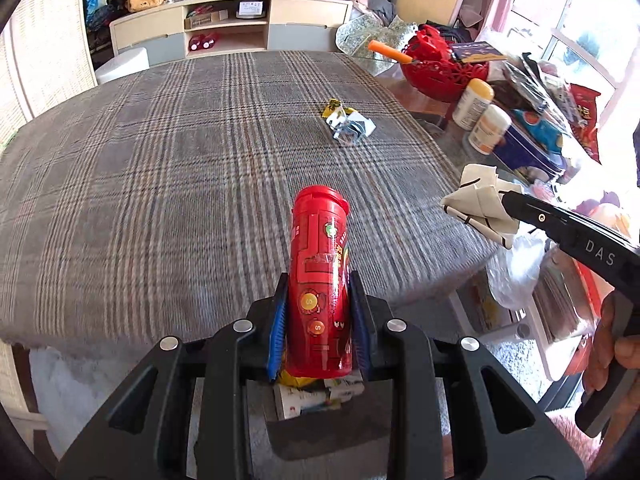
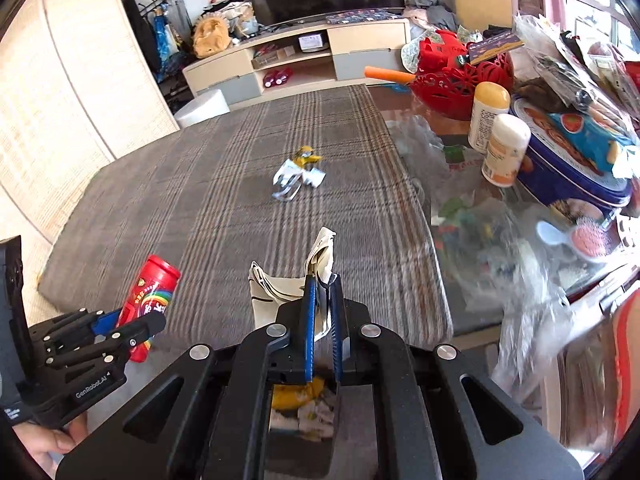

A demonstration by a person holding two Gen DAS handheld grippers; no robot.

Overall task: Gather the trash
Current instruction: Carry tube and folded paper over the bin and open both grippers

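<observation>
Both claws are carrying trash above a dark bin (image 2: 304, 428) already holding scraps: the left gripper (image 1: 320, 320) is clamping a glossy red candy tube (image 1: 320, 280), the right gripper (image 2: 322, 320) pinching crumpled cream paper (image 2: 280, 288). Next, I judge, each needs releasing over the bin, then the shiny crinkled wrappers (image 1: 346, 120) on the plaid cloth (image 1: 160, 160) need fetching.

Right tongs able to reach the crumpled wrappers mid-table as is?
Probably not yet: the right tongs are shut on a folded paper napkin. The path across the cloth to the crumpled wrappers looks free.

Glossy plastic tube (image 1: 320, 280), matt woven tablecloth (image 1: 180, 160)
</observation>
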